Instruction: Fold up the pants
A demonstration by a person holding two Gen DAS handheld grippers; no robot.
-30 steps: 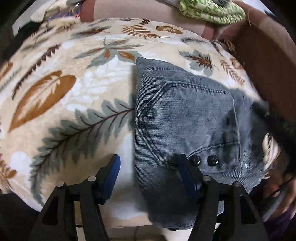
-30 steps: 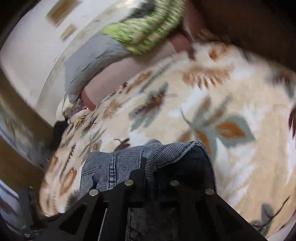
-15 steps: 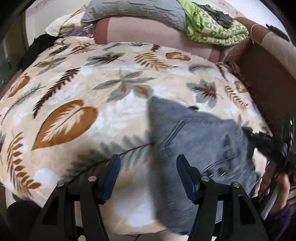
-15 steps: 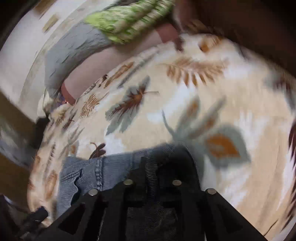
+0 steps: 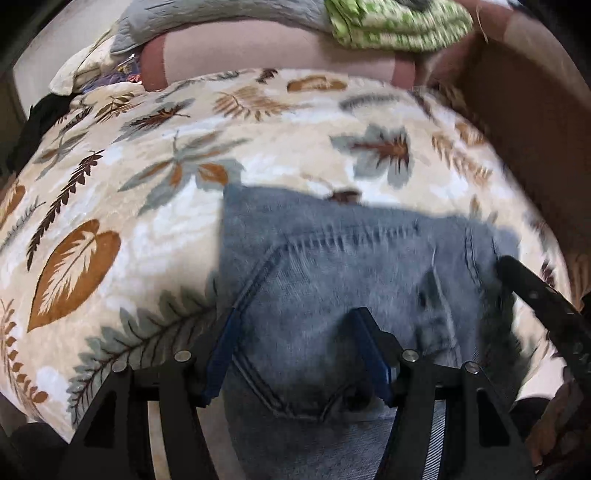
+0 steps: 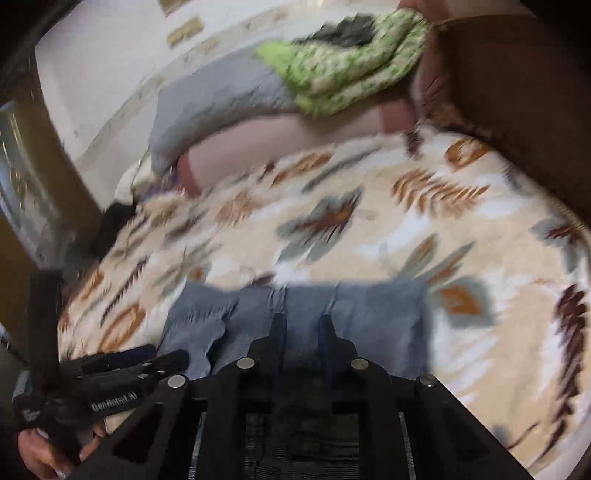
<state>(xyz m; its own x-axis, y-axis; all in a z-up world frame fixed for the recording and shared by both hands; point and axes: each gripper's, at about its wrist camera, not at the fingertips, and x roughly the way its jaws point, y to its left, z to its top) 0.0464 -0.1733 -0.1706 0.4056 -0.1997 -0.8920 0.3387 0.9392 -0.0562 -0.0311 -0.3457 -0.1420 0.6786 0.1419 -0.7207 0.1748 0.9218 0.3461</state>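
Folded blue denim pants (image 5: 351, 266) lie on a leaf-patterned blanket (image 5: 147, 206) near its front edge, back pocket up. My left gripper (image 5: 295, 350) is open, its blue-padded fingers spread over the near part of the pants. My right gripper (image 6: 301, 328) has its fingers close together with denim (image 6: 295, 302) between them at the near edge of the pants. The right gripper shows at the right edge of the left wrist view (image 5: 535, 295), and the left gripper shows at lower left of the right wrist view (image 6: 122, 365). Both views are motion-blurred.
A pink bolster (image 5: 277, 51) lies along the back, with a grey quilt (image 6: 214, 107) and a green patterned cloth (image 5: 399, 22) on it. A brown headboard or wall (image 5: 528, 129) runs along the right. Dark clothes (image 5: 40, 114) lie at far left.
The left gripper has moved right and down over the pants, which now lie between its open fingers. The right gripper's denim has dropped flatter onto the blanket.
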